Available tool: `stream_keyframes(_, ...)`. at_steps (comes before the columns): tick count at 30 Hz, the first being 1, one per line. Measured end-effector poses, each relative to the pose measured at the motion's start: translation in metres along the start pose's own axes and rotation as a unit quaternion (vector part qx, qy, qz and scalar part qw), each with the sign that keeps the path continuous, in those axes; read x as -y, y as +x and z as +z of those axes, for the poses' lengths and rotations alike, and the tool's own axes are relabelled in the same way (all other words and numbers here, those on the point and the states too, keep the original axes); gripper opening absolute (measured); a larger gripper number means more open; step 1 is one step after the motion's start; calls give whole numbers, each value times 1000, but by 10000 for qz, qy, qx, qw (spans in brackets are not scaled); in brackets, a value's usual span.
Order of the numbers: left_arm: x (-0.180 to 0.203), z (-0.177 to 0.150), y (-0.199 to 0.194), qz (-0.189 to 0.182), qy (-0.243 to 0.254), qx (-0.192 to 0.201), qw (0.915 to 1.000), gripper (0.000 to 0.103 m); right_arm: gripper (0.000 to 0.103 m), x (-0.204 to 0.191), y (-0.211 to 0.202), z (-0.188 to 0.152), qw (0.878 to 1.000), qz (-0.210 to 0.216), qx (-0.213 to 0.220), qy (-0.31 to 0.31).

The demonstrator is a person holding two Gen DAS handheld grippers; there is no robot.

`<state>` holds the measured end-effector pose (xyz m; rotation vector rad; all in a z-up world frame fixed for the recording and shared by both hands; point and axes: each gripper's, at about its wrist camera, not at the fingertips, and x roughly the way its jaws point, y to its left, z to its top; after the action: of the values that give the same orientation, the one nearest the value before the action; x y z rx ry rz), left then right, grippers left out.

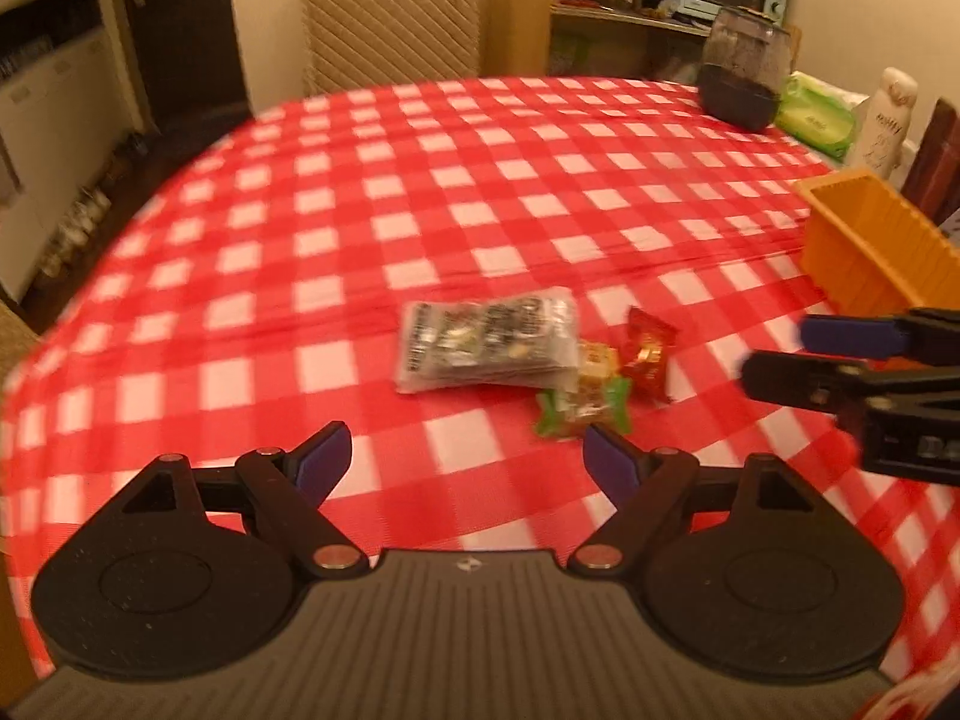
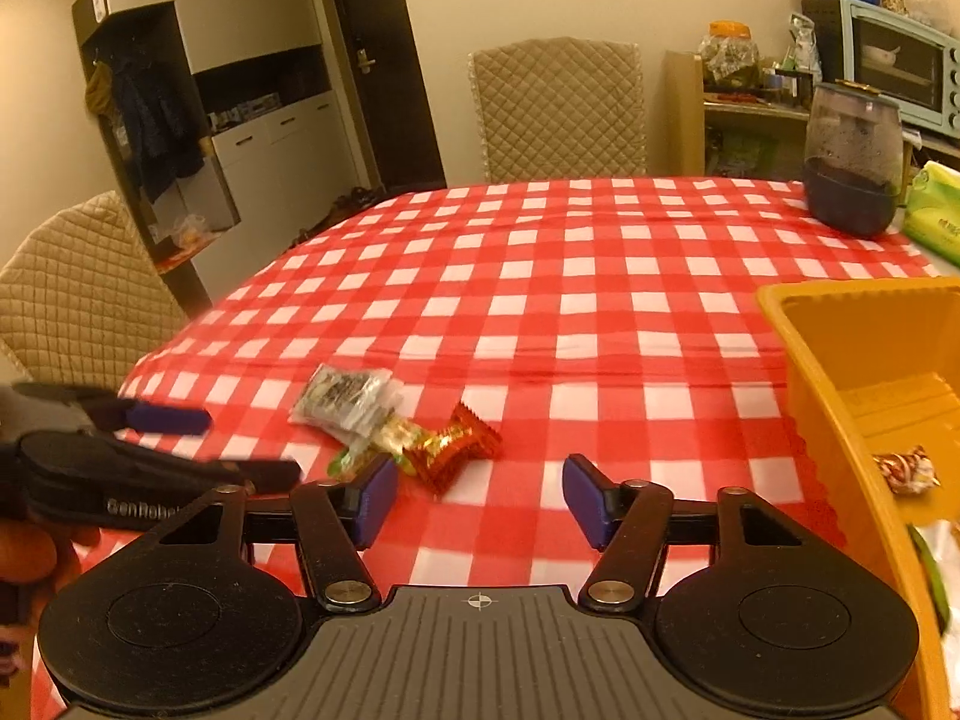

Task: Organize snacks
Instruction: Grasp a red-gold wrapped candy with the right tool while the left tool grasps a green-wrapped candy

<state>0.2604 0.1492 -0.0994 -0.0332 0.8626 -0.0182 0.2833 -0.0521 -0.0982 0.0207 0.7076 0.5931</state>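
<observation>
**Orange bin on my right, three snacks left in a heap**

Orange plastic bin (image 2: 852, 360) sits at the right edge of the checked tablecloth (image 1: 420, 180), right next to where my right hand works, so drops are a short swing. It already has at least one wrapped candy (image 2: 906, 469) in it, so I reckon the sorting is partway done.

What's left is one little cluster mid-table: a silvery pack (image 1: 486, 339), a green-ended candy (image 1: 579, 408) tucked against it, and a red wrapper (image 1: 649, 354) touching that. They overlap, which is probably why I'm bringing in both tools, one per piece.

My left gripper (image 1: 465, 459) hangs over bare cloth just short of the pile, jaws wide apart, nothing between them. My right gripper (image 2: 480, 501) points at the red wrapper from the near side; its jaws are parted too, narrower than the left's, and empty.

Best guess: right goes for the red one since it's closest to the bin, left takes the silvery pack.
</observation>
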Motion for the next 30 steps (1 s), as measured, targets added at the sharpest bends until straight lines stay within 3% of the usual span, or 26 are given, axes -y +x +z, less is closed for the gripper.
stream_keyframes(5, 0, 7, 2, 164, 200, 17, 9997, 82, 52, 2, 19, 5, 9997, 111, -76, 189)
stream_keyframes(8, -9, 9, 3, 253, 52, 8, 9997, 82, 51, 4, 29, 7, 9983, 283, -175, 480)
stream_keyframes(16, -27, 14, -3, 509, -288, 148, 9982, 82, 44, 7, 49, 12, 9946, 261, -217, 976)
stream_keyframes(23, -32, 12, -5, 429, -381, 132, 9983, 83, 36, -5, 64, 12, 9974, -38, -333, 634)
stream_keyframes(25, -33, 11, -5, 345, -420, 123, 9984, 82, 25, -9, 63, 7, 9984, -103, -317, 459)
stream_keyframes(30, -27, 11, 0, -26, -390, 105, 9992, 82, 24, -7, 47, -1, 9988, -284, -228, 324)
